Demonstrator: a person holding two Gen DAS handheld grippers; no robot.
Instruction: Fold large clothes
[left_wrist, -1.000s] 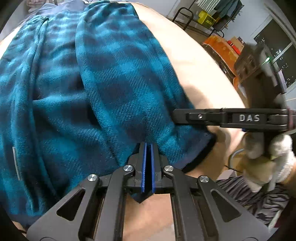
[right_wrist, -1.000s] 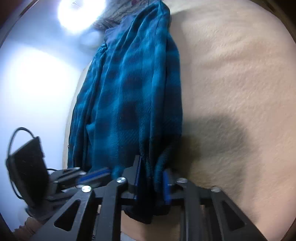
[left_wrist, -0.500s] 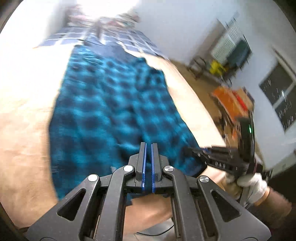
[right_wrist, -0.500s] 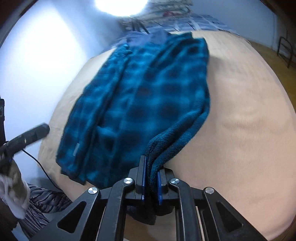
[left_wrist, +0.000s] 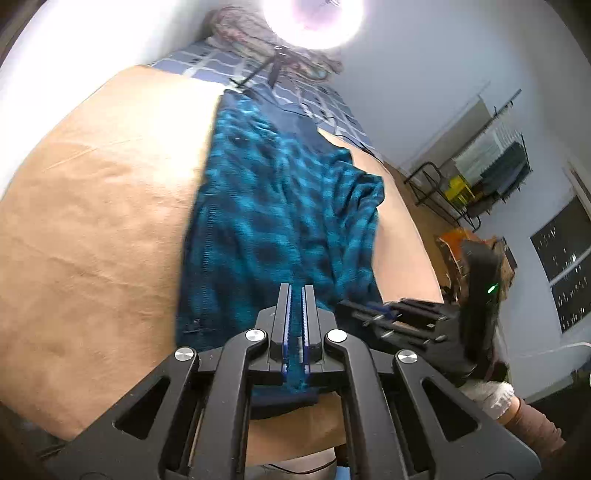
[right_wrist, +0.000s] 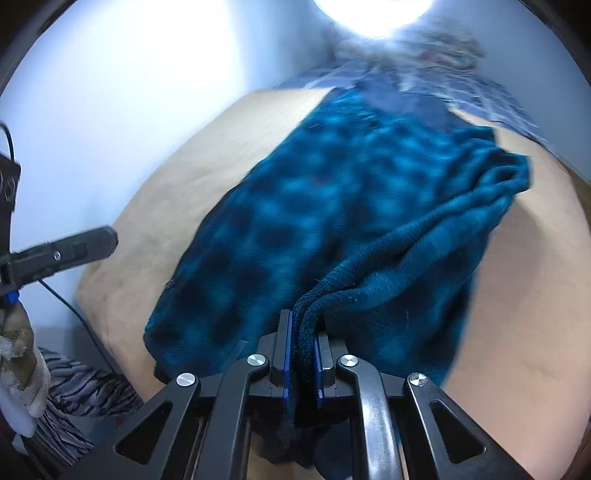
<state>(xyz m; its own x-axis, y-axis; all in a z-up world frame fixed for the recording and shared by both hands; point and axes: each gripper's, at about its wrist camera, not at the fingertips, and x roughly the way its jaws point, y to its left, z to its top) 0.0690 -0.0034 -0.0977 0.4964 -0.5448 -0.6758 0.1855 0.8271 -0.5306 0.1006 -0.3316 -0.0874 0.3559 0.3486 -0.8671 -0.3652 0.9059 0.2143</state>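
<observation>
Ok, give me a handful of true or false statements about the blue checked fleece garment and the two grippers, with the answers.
1. The right gripper is clamped on a thick bunched edge of the blue checked fleece garment. True.
2. The left gripper stands wide open with nothing in it. False: its jaws are closed, with a thin strip of the garment between the pads.
3. The garment lies on a tan bed cover. True.
4. The garment is already folded into a small square. False: it stretches long along the bed, one side bunched.
5. Both grippers hold the near end of the garment. True.
</observation>
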